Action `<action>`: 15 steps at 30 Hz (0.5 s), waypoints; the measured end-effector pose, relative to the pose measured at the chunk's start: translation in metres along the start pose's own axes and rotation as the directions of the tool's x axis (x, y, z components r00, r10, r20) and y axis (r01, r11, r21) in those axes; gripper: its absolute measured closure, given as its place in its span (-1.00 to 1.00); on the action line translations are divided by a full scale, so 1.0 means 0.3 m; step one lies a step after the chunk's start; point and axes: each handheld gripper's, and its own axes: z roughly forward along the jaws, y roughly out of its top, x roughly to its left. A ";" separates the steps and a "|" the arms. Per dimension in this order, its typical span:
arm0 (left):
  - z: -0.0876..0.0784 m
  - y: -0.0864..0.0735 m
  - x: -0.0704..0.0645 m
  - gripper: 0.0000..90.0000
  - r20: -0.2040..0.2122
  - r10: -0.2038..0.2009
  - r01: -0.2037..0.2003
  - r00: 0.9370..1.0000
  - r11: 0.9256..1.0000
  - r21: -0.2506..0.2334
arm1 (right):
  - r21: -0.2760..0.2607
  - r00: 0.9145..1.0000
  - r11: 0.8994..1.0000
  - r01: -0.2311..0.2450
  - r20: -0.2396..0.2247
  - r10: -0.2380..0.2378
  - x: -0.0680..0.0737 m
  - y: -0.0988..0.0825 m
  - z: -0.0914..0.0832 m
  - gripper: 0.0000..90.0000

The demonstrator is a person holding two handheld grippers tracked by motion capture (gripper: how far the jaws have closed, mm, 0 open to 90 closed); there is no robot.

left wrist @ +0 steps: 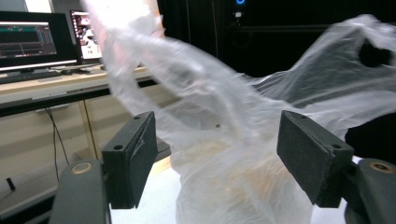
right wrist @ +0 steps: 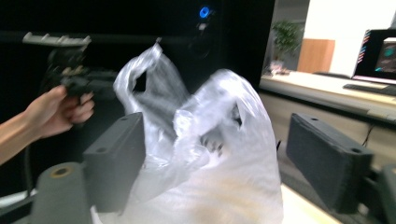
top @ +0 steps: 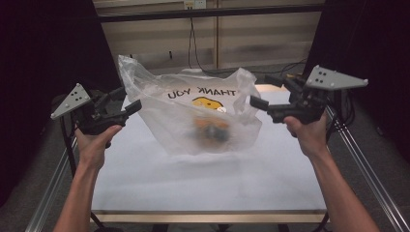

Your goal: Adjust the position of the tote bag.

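Both tools stand spread, nothing pinched between their jaws. Seen from the high view, the left tool (top: 129, 103) sits at the left middle of the frame, held in the person's left hand (top: 95, 140), its black jaws pointing right toward the bag and just beside the bag's left edge. The right tool (top: 263, 99) sits at the right middle, held in the right hand (top: 305, 133), its jaws pointing left, close to the bag's right handle.

Between them, in the centre of the high view, a translucent white plastic carrier bag (top: 193, 113) printed with "THANK YOU" and a yellow face sits on the white bench (top: 208, 179), its two handle loops standing up at upper left and upper right. A blurred dark and orange shape (top: 212, 129) shows through the plastic low in the bag; what it is cannot be told.

In the left gripper view the black pads (left wrist: 135, 154) sit wide apart at the bottom, and the bag (left wrist: 224, 140) fills the gap beyond them; whether plastic touches either pad is unclear. Monitors (left wrist: 32, 39) on a desk sit at upper left.

In the right gripper view the pads (right wrist: 116, 158) likewise stand apart, with the bag (right wrist: 210, 158) rising in the centre and the person's other hand (right wrist: 58, 112) gripping its tool at the left middle.
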 end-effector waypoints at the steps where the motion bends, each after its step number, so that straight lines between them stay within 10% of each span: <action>1: 0.000 0.000 0.000 -0.36 0.000 0.000 0.000 1.000 1.000 0.000 | 0.000 1.000 1.000 0.000 0.000 0.000 0.000 0.000 0.000 -0.60; 5: 0.029 -0.015 0.018 -0.27 0.001 0.031 -0.031 1.000 0.998 0.051 | 0.032 0.999 0.999 -0.003 -0.037 0.004 0.040 -0.055 0.004 -0.62; 15: 0.148 -0.047 0.085 0.85 0.077 -0.026 0.019 0.997 0.996 0.082 | 0.013 1.000 1.000 -0.025 -0.008 0.025 0.019 -0.070 -0.055 -0.64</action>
